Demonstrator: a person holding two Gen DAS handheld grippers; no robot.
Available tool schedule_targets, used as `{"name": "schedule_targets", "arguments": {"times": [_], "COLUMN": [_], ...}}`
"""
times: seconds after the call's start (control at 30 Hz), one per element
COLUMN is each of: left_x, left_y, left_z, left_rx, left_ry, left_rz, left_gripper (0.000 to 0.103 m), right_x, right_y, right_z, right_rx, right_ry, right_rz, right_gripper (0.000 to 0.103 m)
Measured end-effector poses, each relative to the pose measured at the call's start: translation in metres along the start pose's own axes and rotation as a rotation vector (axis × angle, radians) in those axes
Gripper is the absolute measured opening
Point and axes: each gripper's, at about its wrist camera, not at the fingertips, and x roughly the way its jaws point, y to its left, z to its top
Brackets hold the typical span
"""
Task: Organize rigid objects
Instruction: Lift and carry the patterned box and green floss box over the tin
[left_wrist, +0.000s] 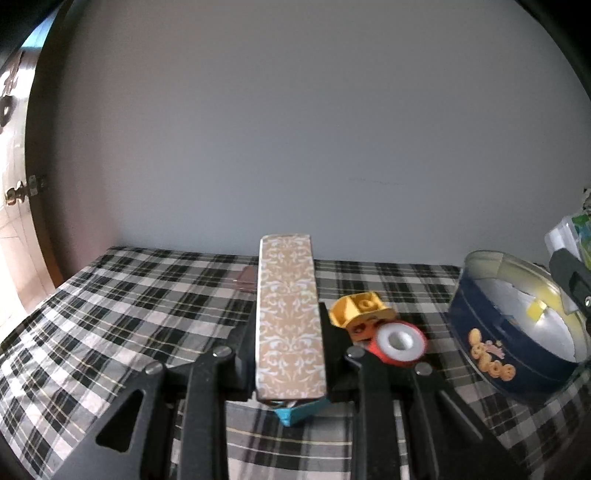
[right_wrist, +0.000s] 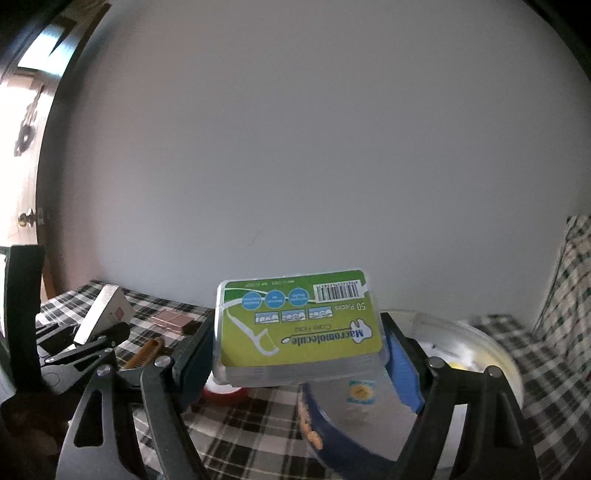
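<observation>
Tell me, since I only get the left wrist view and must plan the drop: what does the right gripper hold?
Observer: The right gripper is shut on a clear floss box with a green label.
Operator: Is it near the tin?
Observer: The tin shows just below and beyond it. The floss box is not yet inside.
Operator: Which way does the label face?
Observer: Towards the camera, with the print upside down and the barcode at the far end.
</observation>
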Motion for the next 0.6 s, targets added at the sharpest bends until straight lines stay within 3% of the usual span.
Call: {"name": "schedule_targets", "arguments": {"times": [0.6], "left_x": [-0.002], "left_y": [-0.064], "left_z": [-0.002], "left_rx": [0.039], "left_ry": [-0.004], "left_rz": [-0.078], "left_gripper": [0.024], "right_x": [-0.005], "right_y": [-0.058], "right_z": [-0.002], "right_rx": [0.002], "right_ry": [-0.02], "right_rz": [-0.079], "right_gripper": [0.083]}}
